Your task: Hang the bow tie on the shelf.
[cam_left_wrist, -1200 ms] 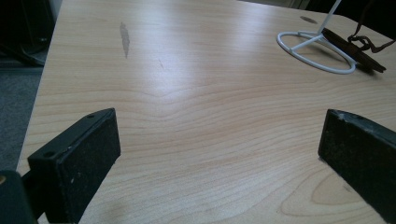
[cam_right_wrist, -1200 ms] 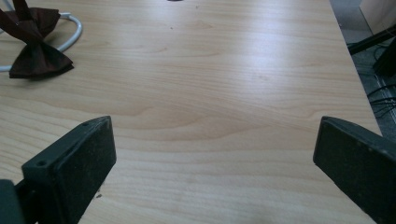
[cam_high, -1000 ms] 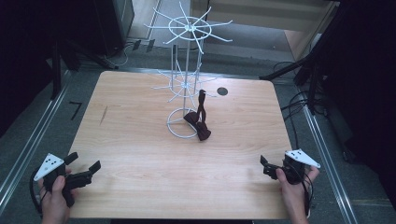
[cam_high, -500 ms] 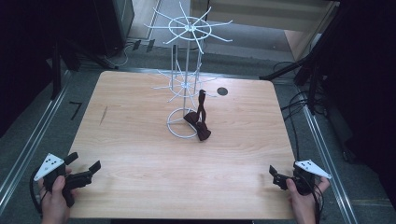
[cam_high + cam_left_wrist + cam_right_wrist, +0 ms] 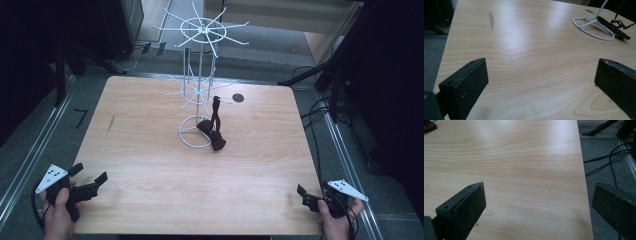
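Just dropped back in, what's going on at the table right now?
Nothing is being handled at the moment. A person holds the left gripper and the right gripper at the near corners of the wooden table, both open and empty. In the middle stands a white wire rack, with a dark bow tie lying by its ring base, its strap running up toward the rack. Neither gripper is near it.

The high view looks forward and down from above the near edge, taking in the whole wooden table [image 5: 150,150]. The left gripper view sits low at the near left corner, facing far-right toward the wire stand [image 5: 596,27] (its base ring also shows from above). The right gripper view skims the table's right edge.
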### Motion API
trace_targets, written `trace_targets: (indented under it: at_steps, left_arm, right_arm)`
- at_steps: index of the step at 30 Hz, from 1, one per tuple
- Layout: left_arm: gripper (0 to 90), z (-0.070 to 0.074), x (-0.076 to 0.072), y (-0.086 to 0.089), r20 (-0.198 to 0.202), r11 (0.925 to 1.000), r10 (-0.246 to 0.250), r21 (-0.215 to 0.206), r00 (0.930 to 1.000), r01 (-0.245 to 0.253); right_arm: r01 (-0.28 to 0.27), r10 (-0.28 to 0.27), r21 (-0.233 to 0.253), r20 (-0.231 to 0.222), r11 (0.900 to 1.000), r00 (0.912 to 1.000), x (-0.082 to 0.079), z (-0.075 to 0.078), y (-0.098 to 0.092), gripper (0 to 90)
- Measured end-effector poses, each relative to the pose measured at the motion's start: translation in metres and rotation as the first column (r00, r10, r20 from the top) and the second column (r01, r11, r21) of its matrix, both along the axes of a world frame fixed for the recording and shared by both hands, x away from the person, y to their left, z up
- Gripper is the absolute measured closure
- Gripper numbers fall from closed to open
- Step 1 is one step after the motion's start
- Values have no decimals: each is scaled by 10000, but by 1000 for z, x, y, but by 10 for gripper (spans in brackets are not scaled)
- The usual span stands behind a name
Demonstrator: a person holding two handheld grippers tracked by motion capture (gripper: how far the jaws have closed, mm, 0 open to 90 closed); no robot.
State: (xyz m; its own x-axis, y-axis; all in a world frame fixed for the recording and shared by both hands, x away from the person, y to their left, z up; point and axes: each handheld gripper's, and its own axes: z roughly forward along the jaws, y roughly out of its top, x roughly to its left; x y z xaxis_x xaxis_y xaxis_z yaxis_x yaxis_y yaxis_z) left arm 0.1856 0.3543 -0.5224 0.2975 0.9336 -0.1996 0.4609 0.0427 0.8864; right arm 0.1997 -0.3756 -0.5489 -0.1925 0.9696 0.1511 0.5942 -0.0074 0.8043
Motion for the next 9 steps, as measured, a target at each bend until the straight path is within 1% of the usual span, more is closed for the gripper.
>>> trace_targets:
  at_steps: [3, 6, 9]
  left_arm:
    - [0, 0, 0, 0, -16, 10000, -12, 58, 10000, 13]
    - [0, 0, 0, 0, -13, 10000, -11, 42, 10000, 11]
    - [0, 0, 1, -1, -31, 10000, -33, 82, 10000, 33]
  right_arm:
    - [-11, 11, 24, -17, 10000, 10000, 2, -1, -1, 0]
    - [68, -66, 155, -116, 9999, 9999, 3, -1, -1, 0]
    - [11, -11, -12, -38, 10000, 10000, 3, -1, 0, 0]
